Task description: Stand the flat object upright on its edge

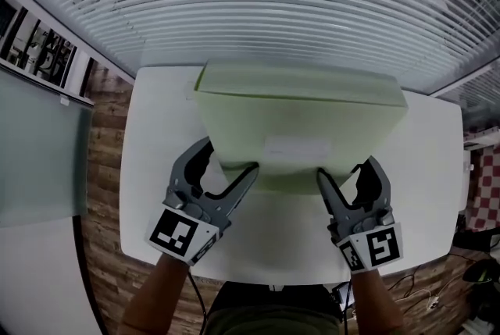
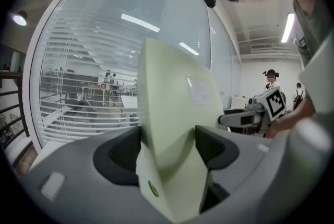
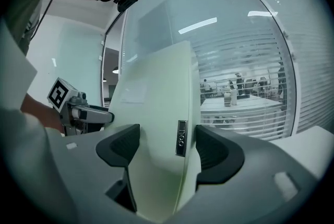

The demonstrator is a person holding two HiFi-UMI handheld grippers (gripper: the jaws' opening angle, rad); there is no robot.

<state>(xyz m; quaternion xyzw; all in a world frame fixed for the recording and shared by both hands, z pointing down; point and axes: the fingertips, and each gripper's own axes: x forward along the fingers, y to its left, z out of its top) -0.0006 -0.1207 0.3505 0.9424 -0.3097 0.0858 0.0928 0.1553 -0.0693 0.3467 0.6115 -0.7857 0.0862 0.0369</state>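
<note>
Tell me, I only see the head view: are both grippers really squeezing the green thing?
Observer: Yes. The left gripper view shows the left gripper with a jaw pressed on each face of the slab.
Operator: And the other one?
Observer: The right gripper clamps it the same way, one jaw on each face.
Operator: Is there anything on its edge?
Observer: A small dark plate sits on the thin edge, between the right jaws.
</note>
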